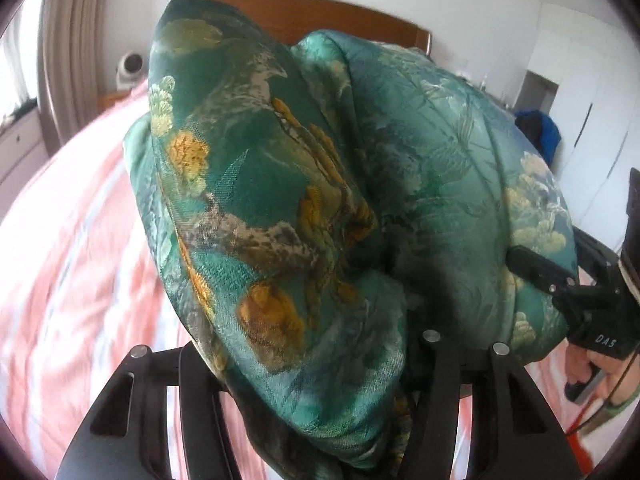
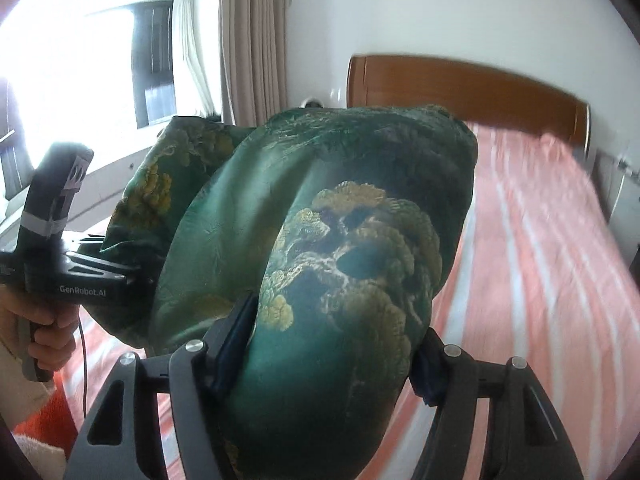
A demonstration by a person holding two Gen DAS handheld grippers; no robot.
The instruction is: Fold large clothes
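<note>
You have both tongs clamped on thick bunches of the green brocade garment with gold tree patterns (image 1: 280, 208), left tongs (image 1: 316, 360) and right tongs (image 2: 332, 344) alike, so it hangs ahead of them above the pink striped bed (image 2: 540, 240), likely to spread for folding. Only your right camera shows the window (image 2: 100, 64); only the left shows the white wardrobe (image 1: 592, 92).

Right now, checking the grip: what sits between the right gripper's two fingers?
A thick bundle of the green patterned garment fills the right gripper, seen in the right wrist view.
</note>
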